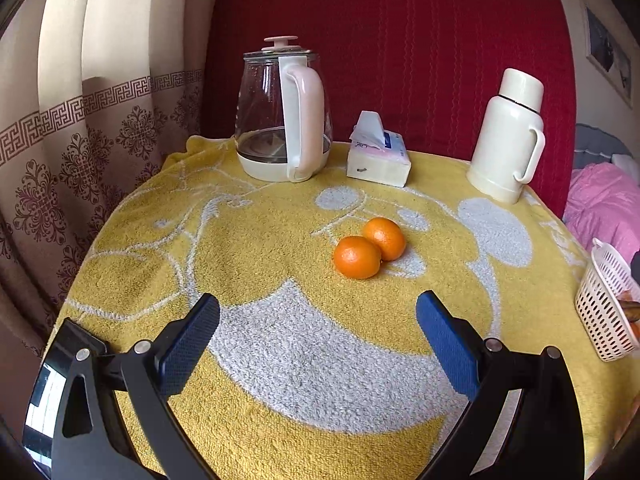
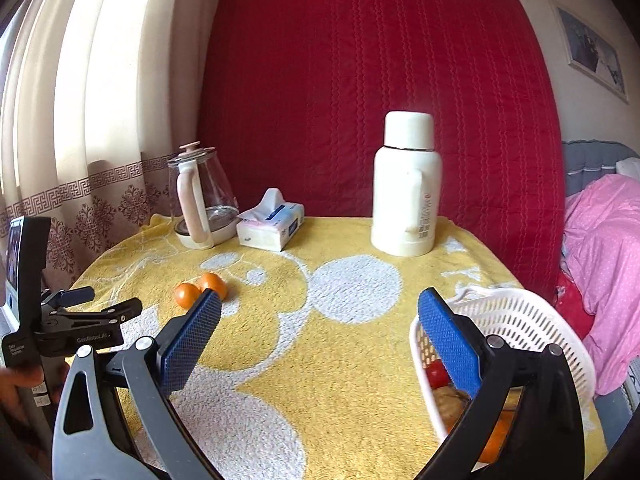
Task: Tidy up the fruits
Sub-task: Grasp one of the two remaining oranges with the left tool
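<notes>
Oranges, two, round, bright-skinned: nearer orange and farther orange lie touching each other on the yellow-and-white terry towel that covers the bench, near its middle; both also show in the right wrist view, left of centre.

White perforated plastic basket: stands at the right edge of the bench, well apart from the two oranges; holds a red fruit, a brownish piece and an orange piece, partly hidden by the tool finger.

Left tool: black frame, blue textured pads, jaws spread wide, nothing between them; hovers over the towel on the near side of the oranges, not touching them.

Right tool: same build, jaws spread wide, empty; its right finger overlaps the basket rim in view.

Glass kettle with pale pink handle and lid: upright at the far left of the bench.

Soft tissue pack, white and blue: just beside the kettle, one tissue drawn up.

Cream thermos flask with handle: upright at the far right.

Red quilted cover: behind the bench.
</notes>
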Motion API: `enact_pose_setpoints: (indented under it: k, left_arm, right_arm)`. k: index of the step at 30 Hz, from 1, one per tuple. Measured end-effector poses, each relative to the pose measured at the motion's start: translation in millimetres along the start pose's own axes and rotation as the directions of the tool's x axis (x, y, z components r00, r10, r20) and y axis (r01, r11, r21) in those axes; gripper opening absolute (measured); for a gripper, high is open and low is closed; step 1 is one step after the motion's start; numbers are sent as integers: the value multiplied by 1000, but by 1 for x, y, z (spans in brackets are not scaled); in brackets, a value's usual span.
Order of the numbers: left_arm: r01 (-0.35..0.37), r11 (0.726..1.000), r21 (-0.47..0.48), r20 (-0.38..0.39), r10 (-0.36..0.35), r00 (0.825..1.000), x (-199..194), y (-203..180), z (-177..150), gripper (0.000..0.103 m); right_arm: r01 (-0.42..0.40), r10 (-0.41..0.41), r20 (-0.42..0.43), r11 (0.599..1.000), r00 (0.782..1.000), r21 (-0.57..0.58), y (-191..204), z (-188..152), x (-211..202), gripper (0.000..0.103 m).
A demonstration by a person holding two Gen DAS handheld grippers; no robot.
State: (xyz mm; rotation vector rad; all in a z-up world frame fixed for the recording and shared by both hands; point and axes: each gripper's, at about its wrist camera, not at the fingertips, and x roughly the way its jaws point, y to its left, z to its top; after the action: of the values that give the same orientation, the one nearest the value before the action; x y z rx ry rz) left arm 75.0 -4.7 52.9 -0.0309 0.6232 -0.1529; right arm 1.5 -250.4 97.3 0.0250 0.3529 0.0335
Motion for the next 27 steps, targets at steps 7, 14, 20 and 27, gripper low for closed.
enact_pose_setpoints:
  k: [7,14,20,27]
  left_arm:
    - [23,999,-37,-85,-26,996,29,0,6,98]
    - [6,1000,-19,-123,-8,992,56,-2,15,98]
    - [36,999,37,-158,-30,987,81,-14,25,98]
    - [39,998,48,-186,-29,982,106,-20,31,98]
  right_arm:
    - [-81,79,-92,997,993,-17,18,-7,27,100]
    - [-121,120,-161,993,980,1,20,-22,46,100]
    - [-156,158,-205,987,966,28,18,-32,56,100]
    - [-177,185,-215,983,959,55,15,-34,59,100]
